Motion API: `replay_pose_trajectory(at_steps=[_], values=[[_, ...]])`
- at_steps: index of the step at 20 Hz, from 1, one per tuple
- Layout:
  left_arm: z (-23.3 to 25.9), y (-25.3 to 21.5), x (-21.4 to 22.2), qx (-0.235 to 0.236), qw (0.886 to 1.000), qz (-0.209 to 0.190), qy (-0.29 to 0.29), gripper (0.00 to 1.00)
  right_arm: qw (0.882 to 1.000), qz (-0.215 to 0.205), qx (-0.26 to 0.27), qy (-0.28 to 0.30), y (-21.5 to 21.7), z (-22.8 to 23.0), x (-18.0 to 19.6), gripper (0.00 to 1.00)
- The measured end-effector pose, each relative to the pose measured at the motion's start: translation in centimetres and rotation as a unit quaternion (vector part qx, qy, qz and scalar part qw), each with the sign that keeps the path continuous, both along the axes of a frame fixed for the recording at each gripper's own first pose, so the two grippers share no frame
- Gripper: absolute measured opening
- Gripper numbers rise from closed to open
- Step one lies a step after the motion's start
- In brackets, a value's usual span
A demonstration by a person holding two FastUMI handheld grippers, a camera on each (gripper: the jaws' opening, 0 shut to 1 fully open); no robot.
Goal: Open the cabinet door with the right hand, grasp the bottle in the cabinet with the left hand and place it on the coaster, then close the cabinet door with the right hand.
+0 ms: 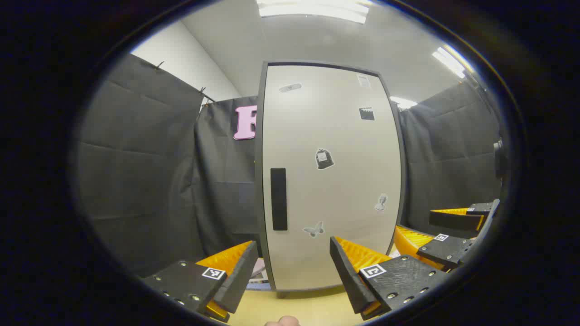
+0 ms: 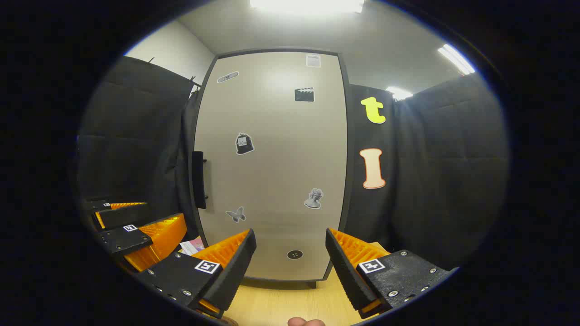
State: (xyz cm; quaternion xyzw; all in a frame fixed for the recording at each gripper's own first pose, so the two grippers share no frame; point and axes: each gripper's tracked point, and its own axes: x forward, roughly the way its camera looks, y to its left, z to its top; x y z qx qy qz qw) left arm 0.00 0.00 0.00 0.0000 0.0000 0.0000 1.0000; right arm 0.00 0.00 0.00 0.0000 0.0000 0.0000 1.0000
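Note:
A tall beige cabinet door with several stickers stands shut on the wooden table, straight ahead of both grippers. Its black vertical handle sits on the door's left edge and shows side-on as the handle in the right gripper view, on the cabinet door. The shut door hides the inside. My left gripper is open and holds nothing, a short way before the door. My right gripper is open too, level with the door's lower part. Each shows in the other's view: right gripper, left gripper.
Pale wooden tabletop runs under the cabinet. A flat printed card lies on the table by the cabinet's lower left corner, the card partly behind my left finger. Black cloth walls close in on both sides.

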Motion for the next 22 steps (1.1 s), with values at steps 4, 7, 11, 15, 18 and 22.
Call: replay_pose_trajectory(at_steps=[4, 7, 11, 15, 18, 22], values=[[0.52, 0.01, 0.09, 0.004, 1.000, -0.001, -0.005, 0.96, 1.000, -0.001, 0.000, -0.003, -0.22, 0.32, 0.07, 0.95], [0.66, -0.17, 0.07, 0.002, 1.000, -0.005, -0.007, 0.92, 1.000, -0.001, -0.002, -0.005, -0.24, 0.53, 0.10, 0.95], [0.64, -0.12, 0.28, 0.004, 1.000, -0.004, -0.006, 0.87, 1.000, -0.001, -0.002, -0.008, -0.32, 0.74, 0.11, 0.95], [0.34, -0.06, 0.21, 0.000, 1.000, -0.002, -0.001, 0.92, 1.000, 0.000, -0.001, -0.010, -0.39, 0.73, 0.13, 0.95], [0.37, 0.00, 0.30, -0.002, 1.000, -0.002, -0.001, 0.87, 1.000, 0.002, -0.003, -0.008, -0.37, 0.52, 0.15, 0.95], [0.40, 0.30, 0.22, 0.002, 1.000, 0.002, -0.002, 0.87, 1.000, 0.003, -0.002, -0.009, -0.27, 0.60, 0.11, 0.95]])
